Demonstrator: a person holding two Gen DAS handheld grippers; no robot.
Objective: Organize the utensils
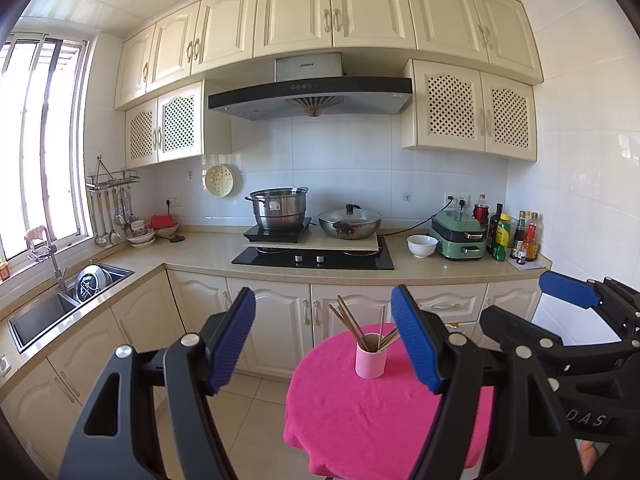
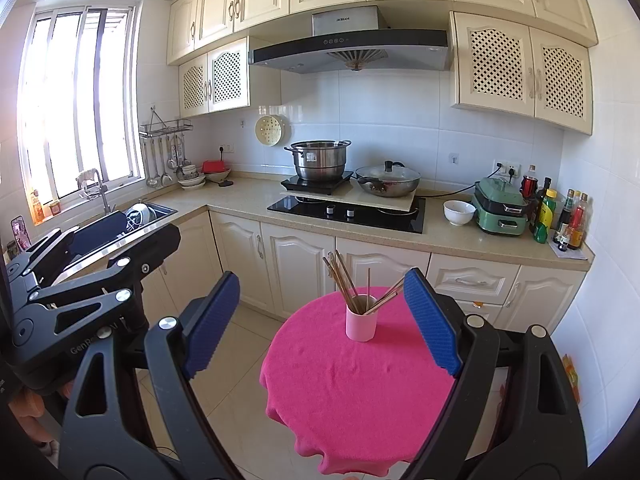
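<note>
A pink cup stands upright on a round table under a pink cloth. Several wooden chopsticks lean out of it in different directions. My left gripper is open and empty, short of the cup, which shows between its blue pads. My right gripper is also open and empty, with the cup just right of the middle of its gap. Each gripper shows at the edge of the other's view: the right gripper and the left gripper.
Behind the table runs a kitchen counter with a black hob, a steel pot, a lidded wok, a white bowl, a green appliance and bottles. A sink lies left. Tiled floor surrounds the table.
</note>
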